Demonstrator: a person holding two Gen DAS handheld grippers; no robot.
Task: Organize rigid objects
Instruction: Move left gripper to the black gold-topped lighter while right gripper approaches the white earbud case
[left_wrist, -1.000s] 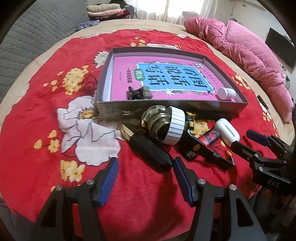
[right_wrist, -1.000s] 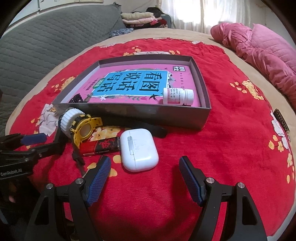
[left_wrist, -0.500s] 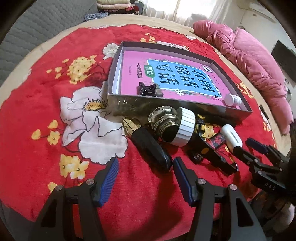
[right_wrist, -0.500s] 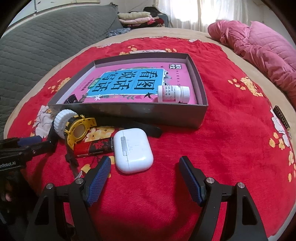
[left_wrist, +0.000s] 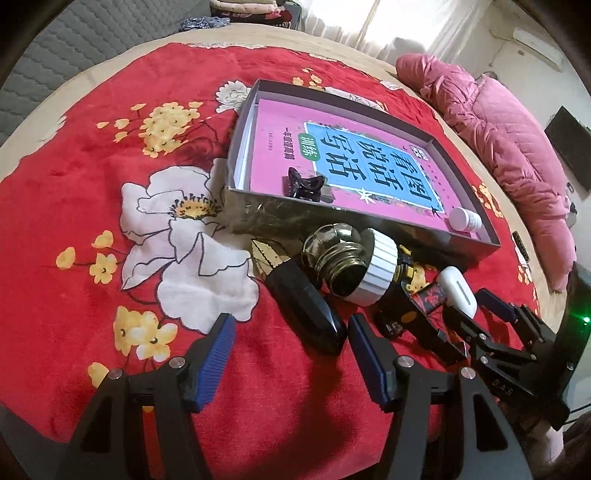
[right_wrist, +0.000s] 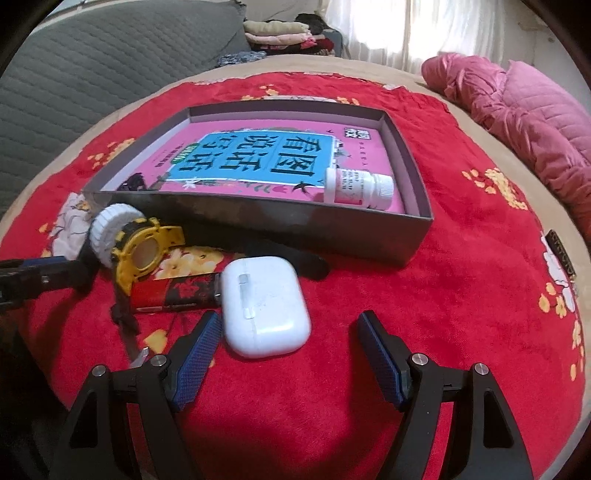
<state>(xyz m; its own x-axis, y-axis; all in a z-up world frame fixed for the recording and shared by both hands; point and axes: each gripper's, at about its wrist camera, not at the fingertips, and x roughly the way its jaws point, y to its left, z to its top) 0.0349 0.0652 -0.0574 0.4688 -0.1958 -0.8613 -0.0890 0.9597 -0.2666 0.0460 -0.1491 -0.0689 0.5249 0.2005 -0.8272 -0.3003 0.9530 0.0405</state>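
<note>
Left gripper (left_wrist: 290, 356) low over the red floral blanket (left_wrist: 74, 206), jaws spread wide and holding nothing, blue pads (left_wrist: 216, 354) on either side of the near end of a black-handled tool (left_wrist: 303, 302) with a gold tip, not touching it. Just beyond that tool, a glass bottle (left_wrist: 332, 258) on its side with a white ribbed cap (left_wrist: 380, 273), close against the near wall of the grey box (left_wrist: 280, 218).

Right gripper (right_wrist: 286, 356) also released, jaws wide apart, empty. White earbud case (right_wrist: 264, 306) on the blanket just ahead of the left pad (right_wrist: 195, 354), lying more toward that pad than centred in the gap. Touching the case's left side, a red and black lighter (right_wrist: 173, 291); behind it a yellow watch (right_wrist: 146, 251) with a black strap, leaning against the white cap.

Inside the box: 1 pink book (right_wrist: 273, 162) flat on the bottom, 1 white pill bottle (right_wrist: 360, 188) on its side at the near right corner, 1 black hair clip (left_wrist: 304, 184) by the near wall toward the left. Pink quilted jacket (right_wrist: 524, 122) on the bed at far right.
</note>
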